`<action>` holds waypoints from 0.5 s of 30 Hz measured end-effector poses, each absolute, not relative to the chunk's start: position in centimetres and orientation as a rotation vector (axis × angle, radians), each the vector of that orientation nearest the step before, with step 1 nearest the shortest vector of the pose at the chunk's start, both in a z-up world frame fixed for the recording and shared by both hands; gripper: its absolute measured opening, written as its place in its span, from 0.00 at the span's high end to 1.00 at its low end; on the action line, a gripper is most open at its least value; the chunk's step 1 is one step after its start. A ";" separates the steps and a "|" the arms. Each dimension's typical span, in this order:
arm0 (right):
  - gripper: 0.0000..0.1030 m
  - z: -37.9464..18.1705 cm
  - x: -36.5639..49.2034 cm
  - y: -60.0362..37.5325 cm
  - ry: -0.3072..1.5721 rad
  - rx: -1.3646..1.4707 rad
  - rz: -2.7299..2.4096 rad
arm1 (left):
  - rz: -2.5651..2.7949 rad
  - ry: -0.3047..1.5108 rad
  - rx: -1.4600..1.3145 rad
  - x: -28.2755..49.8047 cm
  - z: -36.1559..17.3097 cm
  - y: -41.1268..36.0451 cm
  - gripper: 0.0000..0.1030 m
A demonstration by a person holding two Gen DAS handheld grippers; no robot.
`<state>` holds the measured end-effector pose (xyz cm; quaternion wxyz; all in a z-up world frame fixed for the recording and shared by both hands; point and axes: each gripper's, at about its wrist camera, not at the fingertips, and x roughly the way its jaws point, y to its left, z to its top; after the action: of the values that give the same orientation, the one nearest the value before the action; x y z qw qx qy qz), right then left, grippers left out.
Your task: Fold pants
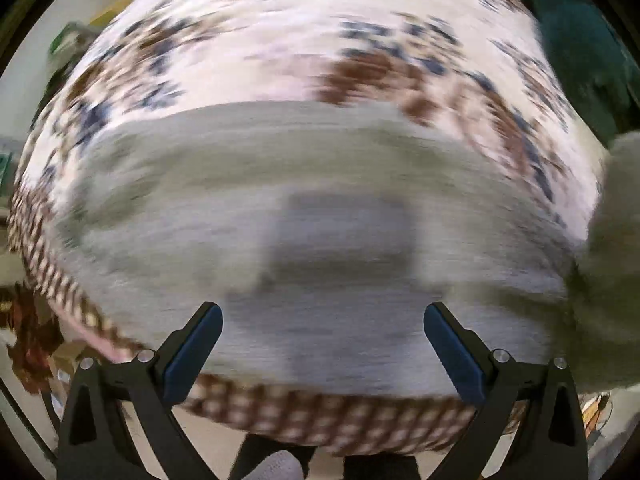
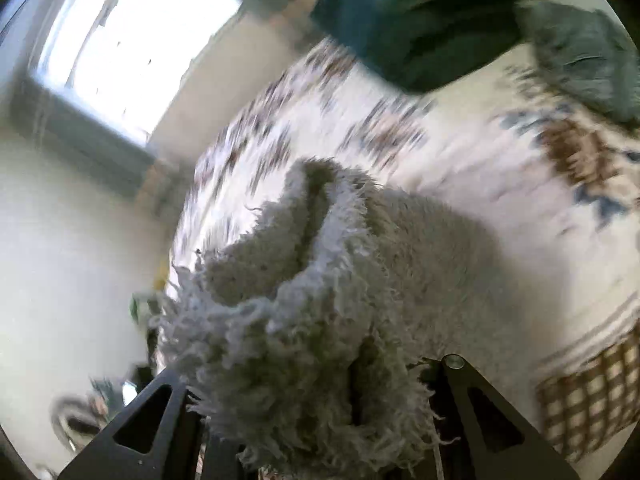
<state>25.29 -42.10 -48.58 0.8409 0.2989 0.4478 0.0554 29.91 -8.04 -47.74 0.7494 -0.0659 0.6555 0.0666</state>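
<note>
While bunched, fleecy pants [image 2: 304,320] fill right tool [image 2: 320,412].

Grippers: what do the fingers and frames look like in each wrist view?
Left gripper: black angular frame with triangular cutouts, silver round pins, dark blue flat pads lining the fingers. Right gripper: same black frame, triangular cutouts, one silver pin; pads hidden. No cables or markings visible.

A bedroom in a home: a bed [image 2: 460,152] spread with a pale cover patterned in brown and blue (its edge checked brown), teal pillows [image 2: 420,20] at the head, a bright window [image 2: 132,48] in a plain light wall [image 2: 60,260].
</note>
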 end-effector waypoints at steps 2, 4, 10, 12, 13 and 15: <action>0.83 -51.6 25.9 -37.1 1.025 0.565 0.134 | 0.184 1.434 -0.152 29.1 -47.7 -5.0 0.00; 0.83 -54.7 26.0 -32.7 1.099 0.488 0.144 | 0.222 1.438 -0.153 28.5 -48.1 -1.9 0.00; 0.42 -60.5 25.1 -25.1 1.352 0.394 0.241 | 0.294 1.422 -0.199 27.1 -47.9 3.6 0.00; 0.32 -59.2 24.2 -25.7 1.342 0.539 0.354 | 0.301 1.407 -0.210 27.0 -47.5 4.0 0.00; 0.30 -58.5 24.0 -26.4 1.335 0.603 0.389 | 0.300 1.403 -0.214 27.0 -47.3 4.0 0.00; 0.23 -56.9 23.3 -28.8 1.305 0.713 0.410 | 0.292 1.399 -0.228 27.3 -46.9 3.6 0.00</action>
<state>23.32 -28.82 -56.88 0.7171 0.3222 0.5896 0.1852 27.26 3.58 -46.95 0.7495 -0.1041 0.6399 0.1337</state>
